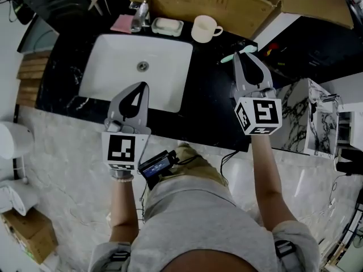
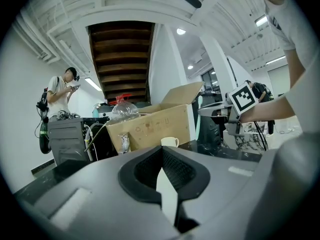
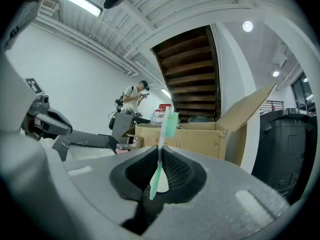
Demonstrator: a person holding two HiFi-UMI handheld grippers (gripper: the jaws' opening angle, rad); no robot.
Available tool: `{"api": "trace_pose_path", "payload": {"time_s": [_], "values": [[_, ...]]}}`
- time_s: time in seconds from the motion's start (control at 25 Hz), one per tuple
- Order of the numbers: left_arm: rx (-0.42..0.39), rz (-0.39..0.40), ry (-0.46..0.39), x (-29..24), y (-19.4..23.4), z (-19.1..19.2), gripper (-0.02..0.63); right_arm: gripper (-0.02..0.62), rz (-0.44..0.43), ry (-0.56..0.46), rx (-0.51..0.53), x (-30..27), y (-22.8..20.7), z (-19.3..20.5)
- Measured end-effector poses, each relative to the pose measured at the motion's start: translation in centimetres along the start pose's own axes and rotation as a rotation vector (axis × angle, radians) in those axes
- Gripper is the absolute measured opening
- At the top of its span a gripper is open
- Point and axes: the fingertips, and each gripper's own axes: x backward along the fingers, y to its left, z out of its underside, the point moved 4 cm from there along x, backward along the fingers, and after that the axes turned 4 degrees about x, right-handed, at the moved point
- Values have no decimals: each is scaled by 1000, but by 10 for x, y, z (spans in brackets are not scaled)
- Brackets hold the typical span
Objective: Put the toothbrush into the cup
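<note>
A cream mug-shaped cup (image 1: pixel 206 28) stands on the black counter (image 1: pixel 210 101) behind the sink's right corner; it also shows in the left gripper view, the cup (image 2: pixel 169 142) in front of a cardboard box. My right gripper (image 1: pixel 243 56) hovers over the counter right of the cup and a little nearer me, shut on a mint-and-white toothbrush (image 1: pixel 235 54) that lies crosswise in its tips. In the right gripper view the toothbrush (image 3: pixel 161 149) stands upright between the right gripper (image 3: pixel 160 154) jaws, bristle head up. My left gripper (image 1: pixel 143 87) is shut and empty over the sink's front part.
A white sink (image 1: pixel 113 67) fills the counter's left. Behind it are a faucet (image 1: pixel 140 15), a soap dish (image 1: pixel 167 26) and a pink cloth (image 1: pixel 121 22). An open cardboard box (image 1: pixel 227 1) stands at the back. A marble block (image 1: pixel 309 115) sits right. A person (image 2: pixel 60 96) stands far off.
</note>
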Motion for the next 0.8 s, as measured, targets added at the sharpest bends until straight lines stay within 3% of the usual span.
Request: {"api": "trace_pose_path", "payload": {"time_s": [0.8], "values": [[7, -65, -8, -22, 10, -7, 11, 28, -64, -69, 79, -93, -26, -4]]}}
